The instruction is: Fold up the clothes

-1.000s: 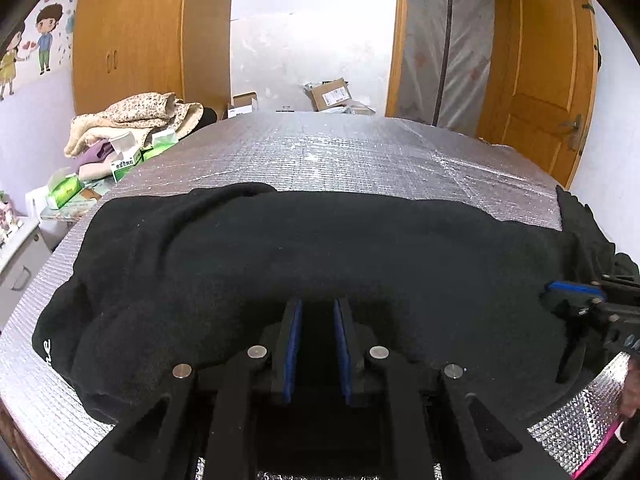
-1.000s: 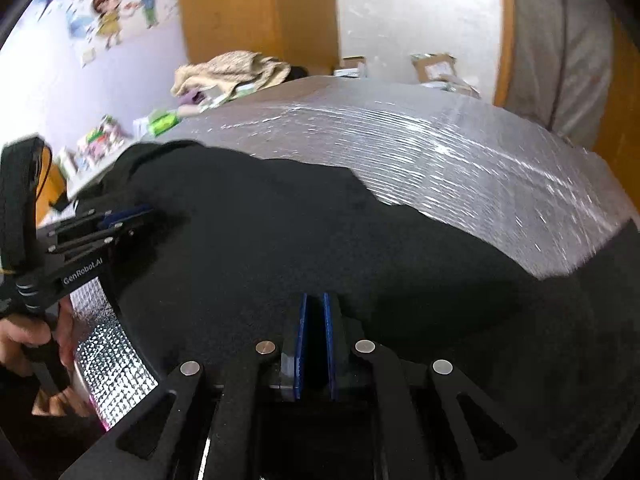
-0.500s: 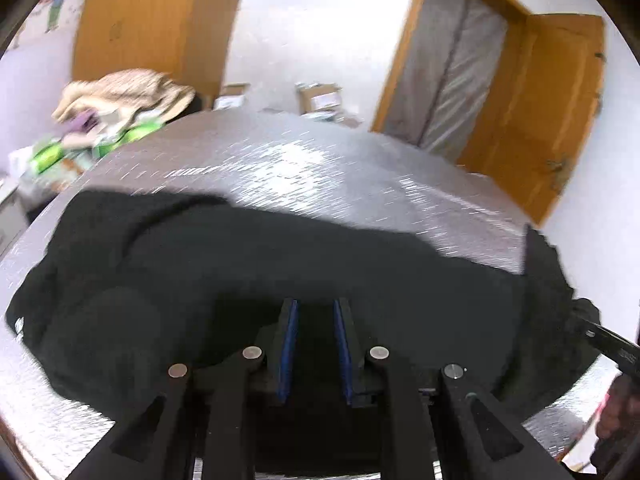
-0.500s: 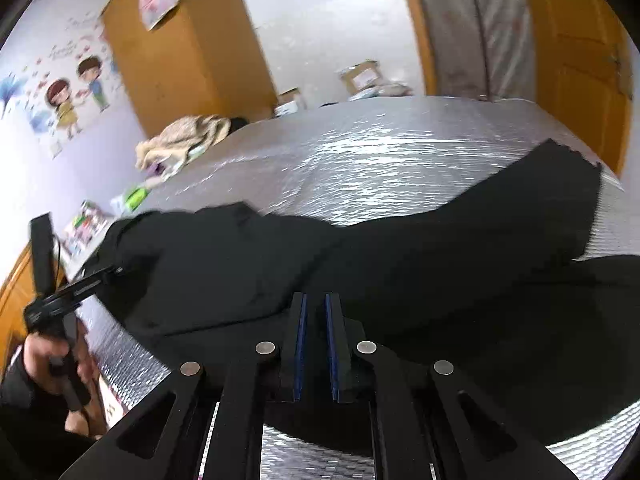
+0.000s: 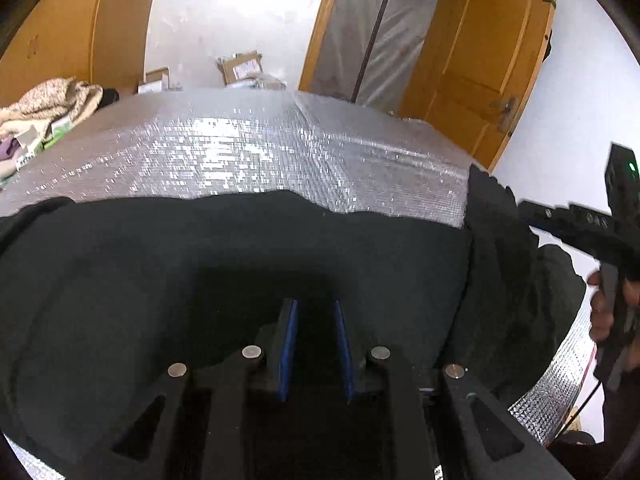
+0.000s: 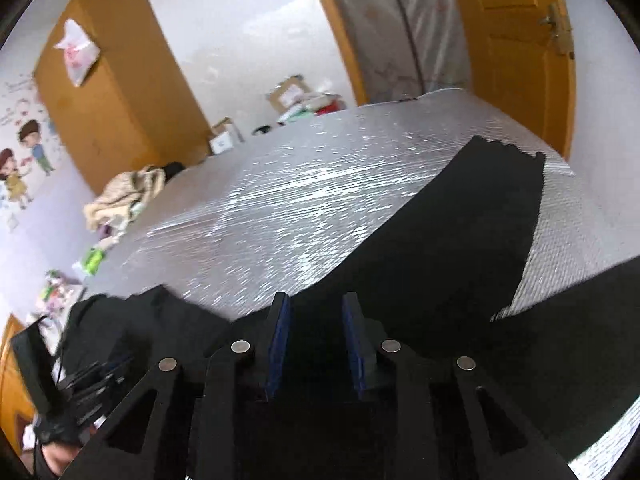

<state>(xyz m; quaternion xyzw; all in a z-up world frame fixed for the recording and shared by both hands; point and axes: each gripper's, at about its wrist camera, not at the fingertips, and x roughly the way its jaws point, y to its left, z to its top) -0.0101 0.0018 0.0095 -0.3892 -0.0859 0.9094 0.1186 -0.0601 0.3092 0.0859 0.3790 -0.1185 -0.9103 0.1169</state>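
Observation:
A black garment (image 5: 200,260) lies spread along the near edge of a silver quilted mat (image 5: 240,152). My left gripper (image 5: 316,312) has its blue pads narrowly apart with dark cloth bunched between and around them, so it looks shut on the black garment. In the right wrist view the black garment (image 6: 460,240) stretches to the far right, one flap lying flat on the silver mat (image 6: 300,200). My right gripper (image 6: 316,308) stands open over the cloth's edge. The right gripper (image 5: 528,210) shows at the garment's right end, and the left gripper (image 6: 116,364) is blurred at lower left.
A heap of beige clothes (image 5: 44,100) and small boxes sit at the mat's far left corner. Cardboard boxes (image 5: 242,66) stand behind the mat. An orange door (image 5: 480,60) and a wooden wardrobe (image 6: 112,92) line the walls. A hand (image 5: 604,312) holds the right tool.
My right gripper's pads have spread apart from nearly touching. Both tools have risen and tilted upward. The garment's right flap now lies stretched out on the mat.

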